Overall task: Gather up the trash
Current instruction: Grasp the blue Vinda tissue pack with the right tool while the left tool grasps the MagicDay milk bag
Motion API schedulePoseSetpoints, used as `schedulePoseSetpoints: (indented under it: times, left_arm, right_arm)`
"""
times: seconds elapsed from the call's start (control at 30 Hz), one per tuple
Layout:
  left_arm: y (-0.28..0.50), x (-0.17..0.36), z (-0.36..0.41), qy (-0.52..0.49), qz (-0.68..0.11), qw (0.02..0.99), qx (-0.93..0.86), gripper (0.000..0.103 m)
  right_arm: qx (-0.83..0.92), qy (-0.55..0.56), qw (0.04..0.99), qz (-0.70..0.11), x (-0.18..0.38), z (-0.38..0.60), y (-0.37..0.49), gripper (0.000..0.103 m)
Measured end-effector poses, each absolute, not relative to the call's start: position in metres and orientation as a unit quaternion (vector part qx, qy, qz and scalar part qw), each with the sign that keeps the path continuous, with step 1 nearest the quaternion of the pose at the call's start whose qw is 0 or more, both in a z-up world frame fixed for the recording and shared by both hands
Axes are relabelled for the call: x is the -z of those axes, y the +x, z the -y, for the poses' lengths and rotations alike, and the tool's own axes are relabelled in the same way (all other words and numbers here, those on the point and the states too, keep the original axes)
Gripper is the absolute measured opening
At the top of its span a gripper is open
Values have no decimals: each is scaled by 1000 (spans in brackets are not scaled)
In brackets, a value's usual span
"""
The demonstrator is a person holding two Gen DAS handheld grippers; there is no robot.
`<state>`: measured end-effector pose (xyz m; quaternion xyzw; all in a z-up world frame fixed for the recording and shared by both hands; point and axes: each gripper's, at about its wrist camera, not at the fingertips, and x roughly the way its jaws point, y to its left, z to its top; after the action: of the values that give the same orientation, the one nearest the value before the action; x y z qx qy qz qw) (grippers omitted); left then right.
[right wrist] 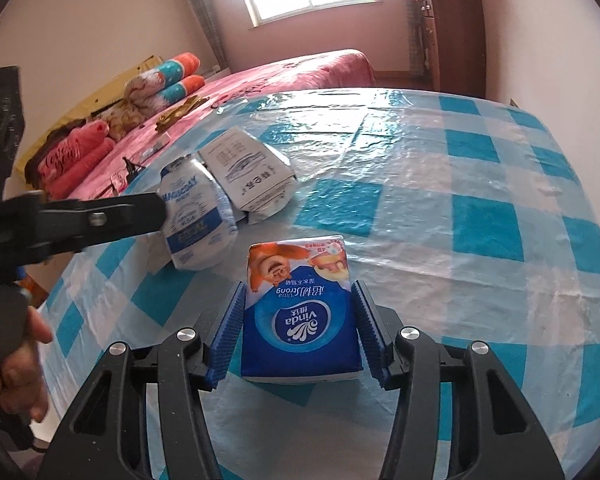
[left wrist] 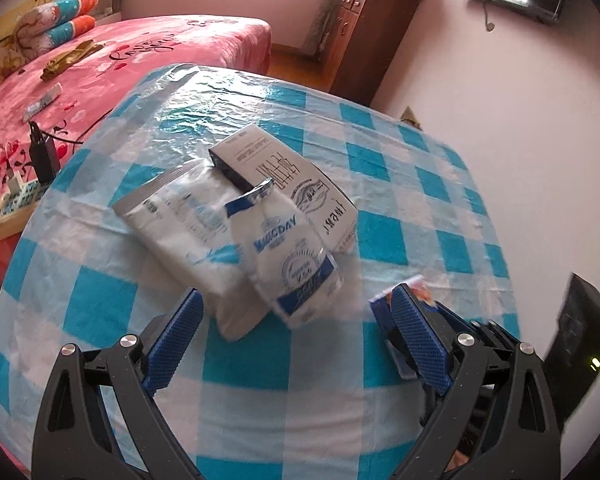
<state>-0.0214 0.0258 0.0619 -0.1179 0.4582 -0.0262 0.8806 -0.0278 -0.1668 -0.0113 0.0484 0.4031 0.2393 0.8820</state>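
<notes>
On the blue-and-white checked tablecloth lies a pile of three packets. A blue-and-white MAGICDAY pouch leans on a silver-white pouch, and a white printed packet lies behind them. My left gripper is open wide, and the MAGICDAY pouch's lower end lies between its fingertips without touching the pads. In the right wrist view its black finger reaches the same pouch from the left. My right gripper has its blue pads against both sides of a blue Vinda tissue pack.
A pink bed with rolled blankets runs along the table's far left. A power strip with a plugged-in charger sits at the table's left edge. A wooden cabinet stands by the far wall. A person's hand holds the left gripper's handle.
</notes>
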Motion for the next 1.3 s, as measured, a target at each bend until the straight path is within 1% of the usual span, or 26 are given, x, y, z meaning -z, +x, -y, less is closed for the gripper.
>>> schedulePoseSetpoints:
  times: [0.13,0.4,0.83,0.87,0.97,1.1,1.3]
  left_arm:
    - [-8,-57,-20,-114,-462,879,6,93]
    - [10,-48,-19,-113,-465,878,-21,82]
    - [20,-41,-9,-92,-454,886,-38,82]
    - [21,-41,-8,-90,-453,886,-39,81]
    - [21,-40,-7,-79,-450,888,-48,72]
    - [20,-39,-3,-59,-445,892,-57,66]
    - [20,-38,3,-41,-441,895,-53,64]
  right_arm:
    - [-243,62,880,-404,12,172,-26,55]
    - [-251,85,875,-405,13,179,-24,55]
    - [-261,107,868,-408,15,185,-21,55]
    - [-262,108,868,-408,15,185,-22,56]
    - [-265,109,866,-409,16,185,-20,56]
    - [-266,110,866,-409,16,186,-19,56]
    - [-267,112,864,-411,17,185,-20,56]
